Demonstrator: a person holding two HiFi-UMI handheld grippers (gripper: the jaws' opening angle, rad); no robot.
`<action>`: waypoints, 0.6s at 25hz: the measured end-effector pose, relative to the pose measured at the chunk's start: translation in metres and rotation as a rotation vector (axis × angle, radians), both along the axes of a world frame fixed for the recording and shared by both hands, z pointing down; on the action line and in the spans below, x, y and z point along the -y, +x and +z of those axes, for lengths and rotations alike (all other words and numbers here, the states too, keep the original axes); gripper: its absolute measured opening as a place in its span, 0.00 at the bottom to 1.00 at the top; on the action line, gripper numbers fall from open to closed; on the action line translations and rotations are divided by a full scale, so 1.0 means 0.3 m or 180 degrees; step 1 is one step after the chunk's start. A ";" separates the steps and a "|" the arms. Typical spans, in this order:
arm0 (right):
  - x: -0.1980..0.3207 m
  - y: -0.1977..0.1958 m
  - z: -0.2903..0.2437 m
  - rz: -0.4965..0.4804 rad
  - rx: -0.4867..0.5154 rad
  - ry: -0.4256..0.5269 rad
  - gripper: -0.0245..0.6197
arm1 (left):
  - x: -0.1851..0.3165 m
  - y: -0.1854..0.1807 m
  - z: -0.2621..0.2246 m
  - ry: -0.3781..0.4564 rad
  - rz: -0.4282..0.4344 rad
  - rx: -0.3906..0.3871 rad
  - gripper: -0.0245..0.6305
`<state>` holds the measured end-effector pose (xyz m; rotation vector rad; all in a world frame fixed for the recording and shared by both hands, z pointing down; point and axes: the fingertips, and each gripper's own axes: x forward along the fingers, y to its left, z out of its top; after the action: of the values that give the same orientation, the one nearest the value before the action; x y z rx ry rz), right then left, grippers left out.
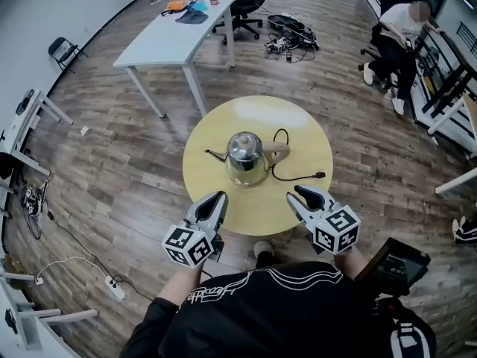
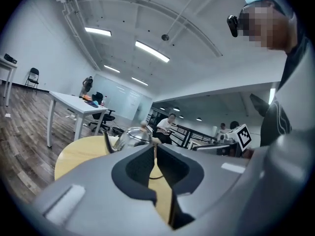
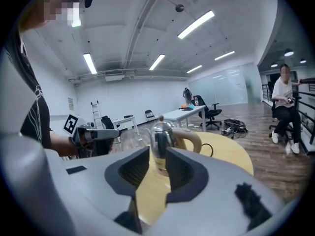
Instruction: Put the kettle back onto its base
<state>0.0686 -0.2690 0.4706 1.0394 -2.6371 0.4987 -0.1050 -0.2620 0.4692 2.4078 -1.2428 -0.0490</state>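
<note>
A shiny steel kettle with a beige handle stands upright in the middle of the round yellow table. A black cord curls from its foot to a plug on the tabletop. Whether a base lies under it I cannot tell. My left gripper hovers over the table's near edge, left of the kettle, its jaws almost together and empty. My right gripper is level with it on the right, open and empty. The kettle shows ahead of the left gripper; the right gripper points straight at the kettle.
A long white table and an office chair stand beyond the round table. A tangle of cables lies on the wooden floor. A seated person is at the far right. A power strip lies at the lower left.
</note>
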 end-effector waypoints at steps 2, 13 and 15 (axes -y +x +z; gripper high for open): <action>-0.116 -0.003 -0.063 -0.0028 0.0068 0.0097 0.10 | -0.114 0.049 -0.050 0.0037 0.0181 0.0017 0.05; -0.682 0.009 -0.227 -0.0045 0.0575 -0.0071 0.05 | -0.687 0.233 -0.264 0.0132 0.0756 0.0040 0.05; -0.737 0.004 -0.234 -0.0033 0.0556 -0.0082 0.05 | -0.749 0.246 -0.279 0.0118 0.0806 0.0038 0.05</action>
<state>0.0697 -0.0479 0.4004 1.0165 -2.7770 0.6468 -0.0313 -0.0375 0.3854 2.5813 -0.9401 0.0180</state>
